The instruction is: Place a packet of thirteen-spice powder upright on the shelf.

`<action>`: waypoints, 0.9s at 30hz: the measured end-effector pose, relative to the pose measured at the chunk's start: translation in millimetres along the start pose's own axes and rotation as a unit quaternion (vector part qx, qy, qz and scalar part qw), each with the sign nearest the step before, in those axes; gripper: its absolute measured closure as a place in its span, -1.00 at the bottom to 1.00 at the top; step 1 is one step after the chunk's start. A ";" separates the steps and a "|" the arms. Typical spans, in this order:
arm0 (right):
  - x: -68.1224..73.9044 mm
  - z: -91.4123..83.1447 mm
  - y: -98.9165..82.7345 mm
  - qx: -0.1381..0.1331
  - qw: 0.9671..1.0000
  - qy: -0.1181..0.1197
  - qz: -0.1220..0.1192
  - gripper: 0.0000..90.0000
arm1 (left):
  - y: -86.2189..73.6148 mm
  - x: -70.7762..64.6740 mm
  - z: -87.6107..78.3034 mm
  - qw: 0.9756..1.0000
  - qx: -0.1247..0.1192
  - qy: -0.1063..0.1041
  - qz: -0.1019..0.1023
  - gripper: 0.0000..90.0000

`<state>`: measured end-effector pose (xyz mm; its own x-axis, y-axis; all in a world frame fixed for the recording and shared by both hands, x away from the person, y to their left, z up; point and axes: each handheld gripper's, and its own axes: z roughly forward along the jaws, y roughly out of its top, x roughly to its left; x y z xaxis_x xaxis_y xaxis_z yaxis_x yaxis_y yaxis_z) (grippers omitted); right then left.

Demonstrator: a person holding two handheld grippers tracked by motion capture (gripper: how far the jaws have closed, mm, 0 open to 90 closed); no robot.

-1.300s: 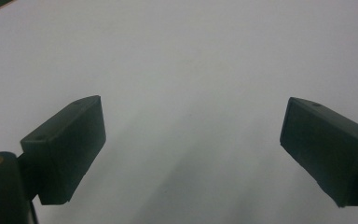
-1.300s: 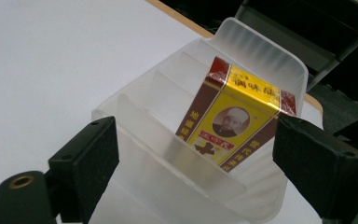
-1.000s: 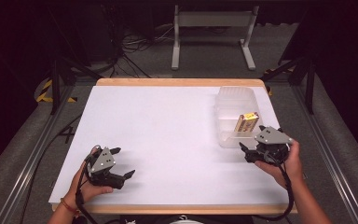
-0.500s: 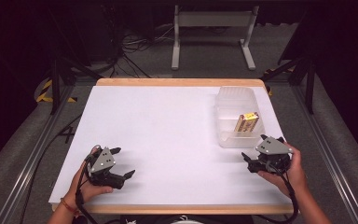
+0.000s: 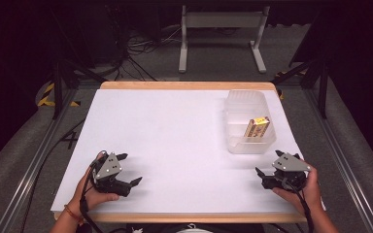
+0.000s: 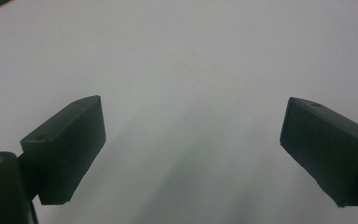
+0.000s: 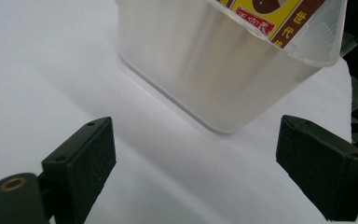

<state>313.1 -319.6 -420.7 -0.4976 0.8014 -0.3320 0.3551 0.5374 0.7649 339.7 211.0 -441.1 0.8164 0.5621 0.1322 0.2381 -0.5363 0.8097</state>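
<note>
The small yellow-and-brown printed carton (image 5: 257, 128) stands inside the clear plastic tub (image 5: 238, 104) at 3 o'clock on your white tabletop (image 5: 175, 136). Your right claw (image 5: 272, 171), at 5 o'clock just near the tub, is spread, empty. Your left claw (image 5: 128, 170), at 7 o'clock, likewise.

- Table top (image 5: 175, 141): smooth, matt white, with a wooden edge.
- Tub (image 5: 250, 104): translucent, frosted plastic.
- Carton (image 5: 257, 127): glossy printed card.
- Gripper pads (image 7: 91, 161): matt black.
</note>
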 end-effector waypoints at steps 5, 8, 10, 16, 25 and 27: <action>0.3 -6.8 -12.7 -0.010 1.000 -0.010 0.009 -0.73 | 0.6 0.9 1.1 1.000 -0.001 -0.002 -0.001 -0.83; -0.8 -9.6 -18.9 -0.011 1.000 -0.010 0.020 -0.73 | 1.7 2.0 2.3 1.000 -0.002 -0.001 0.000 -0.83; -0.8 -11.2 -26.5 -0.010 1.000 -0.014 0.019 -0.74 | 3.0 2.9 2.4 1.000 -0.006 -0.003 0.000 -0.83; -5.8 -17.4 -32.8 -0.015 0.999 -0.021 0.041 -0.74 | 3.2 4.4 2.1 1.000 -0.009 -0.002 -0.004 -0.84; -10.6 -22.3 -38.6 -0.028 0.997 -0.027 0.061 -0.72 | 4.1 4.0 -0.6 1.000 -0.014 0.003 -0.003 -0.84; -10.3 -21.8 -38.6 -0.026 0.998 -0.028 0.058 -0.72 | 4.2 3.8 -0.5 1.000 -0.016 0.001 -0.001 -0.84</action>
<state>287.2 -354.2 -434.8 -0.4106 0.8714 -0.2684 0.3654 0.4269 0.8272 343.6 211.2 -436.9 0.8148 0.5644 0.1322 0.2230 -0.5157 0.8273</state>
